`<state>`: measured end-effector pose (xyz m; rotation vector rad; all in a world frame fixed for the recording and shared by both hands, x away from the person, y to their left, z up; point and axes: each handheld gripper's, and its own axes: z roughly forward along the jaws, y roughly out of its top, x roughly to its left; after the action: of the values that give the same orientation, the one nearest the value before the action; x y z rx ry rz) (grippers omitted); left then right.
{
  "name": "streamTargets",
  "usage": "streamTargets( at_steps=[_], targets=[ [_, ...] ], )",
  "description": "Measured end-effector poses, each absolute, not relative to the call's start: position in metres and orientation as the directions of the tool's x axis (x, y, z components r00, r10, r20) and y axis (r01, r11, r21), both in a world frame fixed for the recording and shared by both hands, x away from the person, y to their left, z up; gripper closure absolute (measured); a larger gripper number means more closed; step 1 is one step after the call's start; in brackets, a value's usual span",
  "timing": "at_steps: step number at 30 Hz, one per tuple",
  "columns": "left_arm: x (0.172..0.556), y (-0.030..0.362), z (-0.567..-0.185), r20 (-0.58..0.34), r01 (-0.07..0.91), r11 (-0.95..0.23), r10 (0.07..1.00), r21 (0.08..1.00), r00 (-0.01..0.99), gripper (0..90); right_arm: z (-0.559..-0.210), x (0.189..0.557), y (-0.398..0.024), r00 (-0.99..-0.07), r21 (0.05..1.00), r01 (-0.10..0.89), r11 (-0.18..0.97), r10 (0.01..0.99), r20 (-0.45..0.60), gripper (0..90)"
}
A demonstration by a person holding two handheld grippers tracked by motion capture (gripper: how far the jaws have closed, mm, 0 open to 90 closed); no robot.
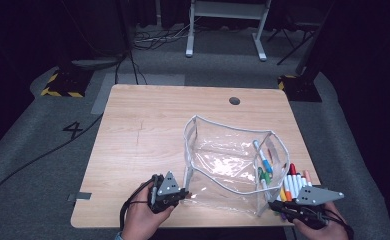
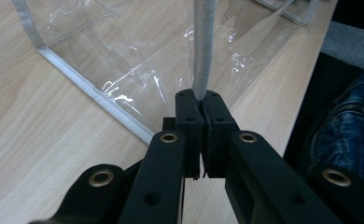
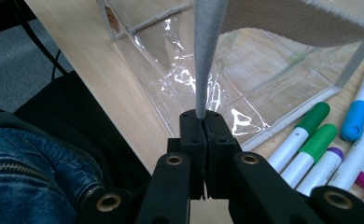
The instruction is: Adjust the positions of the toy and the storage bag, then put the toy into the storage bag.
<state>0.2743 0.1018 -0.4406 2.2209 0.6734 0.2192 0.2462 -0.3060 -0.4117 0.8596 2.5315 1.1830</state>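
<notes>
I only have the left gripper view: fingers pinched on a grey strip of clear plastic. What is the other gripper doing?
Observer: The right gripper is shut on the same grey rim of the clear bag, at its near right corner.
Operator: Is the bag open?
Observer: Yes, its mouth stands wide open, facing up.
Operator: Anything near it?
Observer: Coloured markers lie on the table along the bag's right side.

The pouch point(image 1: 233, 165) is clear, glossy, crinkled plastic edged in matt grey woven cloth trim point(image 2: 201, 46). Beneath it, the tabletop point(image 1: 148, 140) looks like pale, smooth wood grain. Beside the pouch, markers point(image 3: 311, 140) have glossy plastic barrels. Each hand-held gripper point(image 2: 203, 105) is matt black plastic.
</notes>
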Motion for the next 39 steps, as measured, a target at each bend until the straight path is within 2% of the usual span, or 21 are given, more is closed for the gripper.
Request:
streamTargets(
  at_steps=[8,10,12,13,16,19,30,34,39],
  targets=[
    [0.269,0.096,-0.440,-0.080,0.403,-0.552,0.516,0.730,0.853,84.1,-0.412,0.239,-0.314,-0.803,0.755,0.427,0.498,0.592,0.064,86.3],
    [0.270,0.098,-0.441,-0.128,0.433,-0.511,0.526,0.743,0.841,72.1,-0.411,0.239,-0.315,-0.807,0.768,0.426,0.478,0.584,0.084,77.2],
    [0.270,0.098,-0.443,-0.143,0.456,-0.486,0.552,0.746,0.821,52.1,-0.408,0.238,-0.315,-0.811,0.780,0.418,0.467,0.579,0.088,65.0],
    [0.271,0.099,-0.443,-0.129,0.464,-0.499,0.566,0.732,0.814,45.1,-0.407,0.237,-0.316,-0.810,0.786,0.406,0.466,0.582,0.074,61.6],
    [0.270,0.103,-0.442,-0.102,0.467,-0.524,0.582,0.712,0.807,36.6,-0.403,0.237,-0.318,-0.812,0.784,0.390,0.483,0.582,0.045,57.4],
    [0.270,0.108,-0.440,-0.106,0.472,-0.523,0.584,0.709,0.805,33.4,-0.400,0.238,-0.322,-0.805,0.785,0.393,0.480,0.592,0.040,54.8],
    [0.288,0.134,-0.436,-0.072,0.479,-0.512,0.627,0.713,0.776,31.7,-0.402,0.250,-0.352,-0.751,0.778,0.450,0.437,0.657,0.065,48.1],
    [0.298,0.144,-0.445,-0.031,0.485,-0.515,0.662,0.707,0.749,31.3,-0.403,0.257,-0.367,-0.708,0.773,0.479,0.417,0.704,0.059,46.4],
    [0.304,0.157,-0.460,-0.037,0.520,-0.497,0.698,0.695,0.715,31.0,-0.406,0.269,-0.390,-0.639,0.758,0.529,0.382,0.767,0.059,45.9]
  ],
)
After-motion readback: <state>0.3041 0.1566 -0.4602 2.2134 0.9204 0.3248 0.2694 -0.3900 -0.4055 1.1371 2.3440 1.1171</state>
